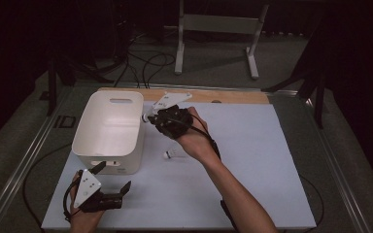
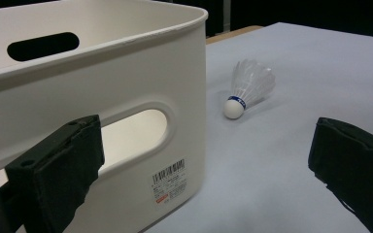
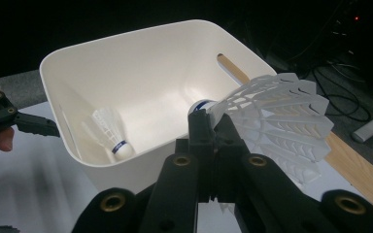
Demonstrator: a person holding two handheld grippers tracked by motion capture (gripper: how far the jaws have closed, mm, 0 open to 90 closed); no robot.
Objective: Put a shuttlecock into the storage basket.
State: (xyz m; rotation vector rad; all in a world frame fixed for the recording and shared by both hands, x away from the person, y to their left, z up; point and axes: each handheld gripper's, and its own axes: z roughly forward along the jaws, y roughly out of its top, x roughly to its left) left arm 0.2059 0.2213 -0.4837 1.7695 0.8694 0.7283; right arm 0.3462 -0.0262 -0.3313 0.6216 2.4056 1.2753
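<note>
a white shuttlecock (image 3: 272, 126) is clamped between the closed jaws of the right gripper (image 3: 209, 131), held just over the rim of the white bin (image 1: 108, 128). the left gripper (image 1: 108, 180) is held with jaws spread wide and empty beside the bin's near wall. a second shuttlecock (image 3: 110, 131) is seen inside the bin, and a third (image 2: 250, 87) lies on the white table (image 1: 252, 160) just beside it.

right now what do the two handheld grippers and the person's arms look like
Both grippers, left gripper and right gripper, are black with two jaws, each topped by a pale three-cornered plate and trailing a black cable. The left jaws carry dark padded faces. The forearms are bare, no sleeves.
</note>
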